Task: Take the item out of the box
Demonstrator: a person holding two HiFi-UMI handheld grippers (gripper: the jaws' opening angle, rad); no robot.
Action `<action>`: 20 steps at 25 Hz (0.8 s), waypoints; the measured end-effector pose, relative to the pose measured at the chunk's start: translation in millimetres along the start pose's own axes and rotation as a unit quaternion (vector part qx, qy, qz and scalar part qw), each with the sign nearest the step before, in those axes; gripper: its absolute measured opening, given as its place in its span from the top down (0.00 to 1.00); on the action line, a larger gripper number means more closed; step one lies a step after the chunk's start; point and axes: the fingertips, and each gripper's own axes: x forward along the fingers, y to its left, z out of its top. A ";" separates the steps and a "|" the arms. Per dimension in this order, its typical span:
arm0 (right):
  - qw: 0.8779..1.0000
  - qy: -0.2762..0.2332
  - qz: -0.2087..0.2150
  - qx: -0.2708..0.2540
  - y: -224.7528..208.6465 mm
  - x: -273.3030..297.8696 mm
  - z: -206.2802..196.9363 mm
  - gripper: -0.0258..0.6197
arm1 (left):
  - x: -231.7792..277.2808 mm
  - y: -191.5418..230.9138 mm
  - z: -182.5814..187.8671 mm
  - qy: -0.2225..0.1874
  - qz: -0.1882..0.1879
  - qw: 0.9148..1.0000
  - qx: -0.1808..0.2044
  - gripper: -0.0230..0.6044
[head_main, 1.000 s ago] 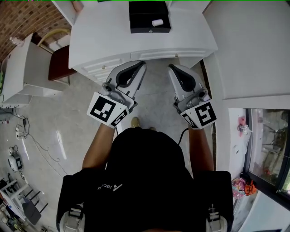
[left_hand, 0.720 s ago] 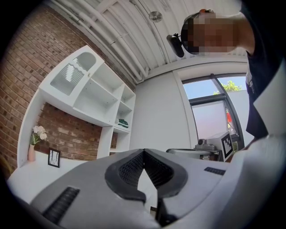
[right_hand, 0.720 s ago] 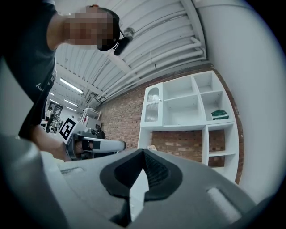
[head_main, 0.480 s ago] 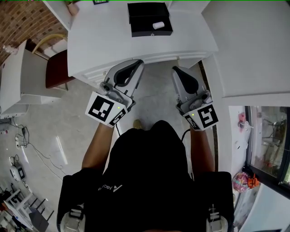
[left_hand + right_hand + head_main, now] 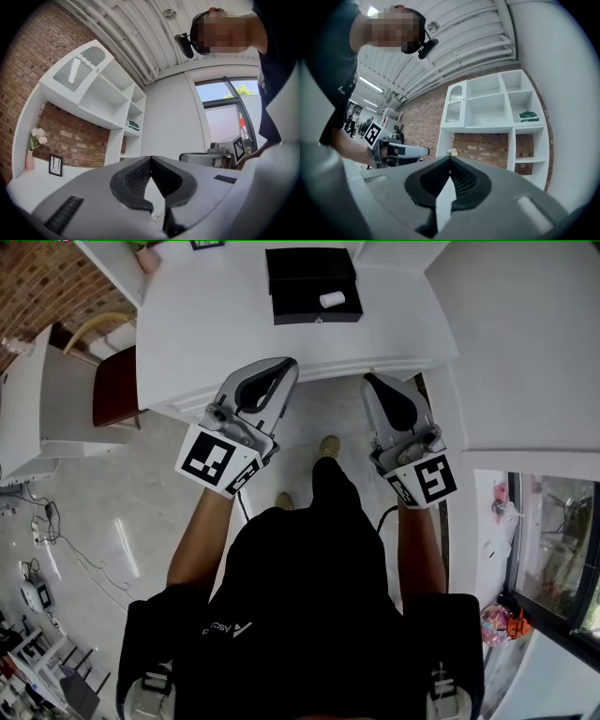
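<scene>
An open black box point(image 5: 312, 268) stands at the far side of the white table point(image 5: 225, 324), with a small white cylinder-shaped item point(image 5: 331, 300) lying in its front part. Both grippers hang in front of the table's near edge, well short of the box. My left gripper point(image 5: 288, 366) has its tip just at that edge, and my right gripper point(image 5: 369, 381) sits over the floor. In the left gripper view the jaws point(image 5: 150, 159) meet with nothing between them. The right gripper point(image 5: 450, 159) shows the same in its own view.
A dark red chair point(image 5: 114, 385) stands left of the table, beside a white cabinet point(image 5: 42, 399). A white counter point(image 5: 525, 343) runs along the right. Cables point(image 5: 66, 531) lie on the floor at left. White wall shelves point(image 5: 497, 108) on brick rise behind the table.
The person has stepped forward: the table and box have drawn nearer, a foot now shows between the grippers. Both grippers have risen slightly towards the table edge, still shut.
</scene>
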 end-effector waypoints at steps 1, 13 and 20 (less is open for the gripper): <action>1.000 -0.003 0.001 0.000 -8.6 3.6 -2.1 0.96 | 7.8 4.3 -2.5 0.003 0.002 1.000 0.003 0.96; 0.999 0.012 0.029 -0.021 -139.8 55.6 -42.1 0.96 | 143.8 64.5 -42.5 0.056 0.023 0.998 0.029 0.96; 0.998 0.022 0.064 -0.015 -201.3 82.1 -76.0 0.96 | 213.4 102.3 -94.6 0.141 0.048 0.987 0.059 0.96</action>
